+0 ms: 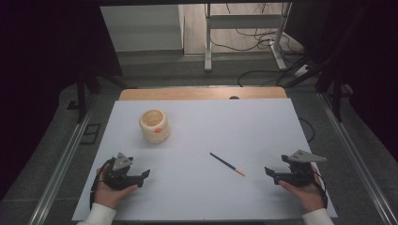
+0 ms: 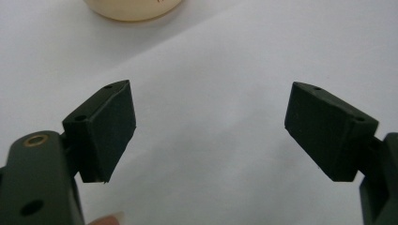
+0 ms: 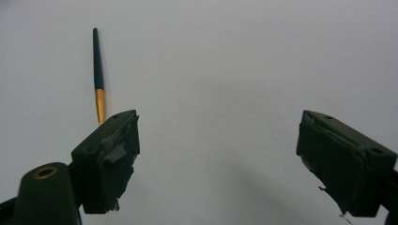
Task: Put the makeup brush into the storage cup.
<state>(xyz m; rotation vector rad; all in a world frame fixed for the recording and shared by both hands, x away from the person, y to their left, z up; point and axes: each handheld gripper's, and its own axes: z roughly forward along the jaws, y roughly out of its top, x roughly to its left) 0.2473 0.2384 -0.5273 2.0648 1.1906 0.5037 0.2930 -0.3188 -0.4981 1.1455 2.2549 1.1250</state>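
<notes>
A cream round cup point(image 1: 154, 125) with an orange mark stands on the white table sheet point(image 1: 202, 140) at the back left; its base point(image 2: 133, 9) shows at the top of the left gripper view. A dark blue pen with an orange tip point(image 1: 227, 164) lies between the hands; the right gripper view has this pen point(image 3: 97, 75) beyond its left jaw. My left gripper point(image 1: 143, 175) rests low at the front left, open and empty point(image 2: 211, 129). My right gripper point(image 1: 268, 172) sits at the front right, open and empty point(image 3: 218, 161), a short way right of the pen.
A wooden table edge point(image 1: 202, 93) runs behind the white sheet. Beyond it stand metal desk legs point(image 1: 208, 42) and loose cables point(image 1: 253, 37) on the floor. Dark curtains flank both sides. Metal rails point(image 1: 61, 164) run along the table's left and right.
</notes>
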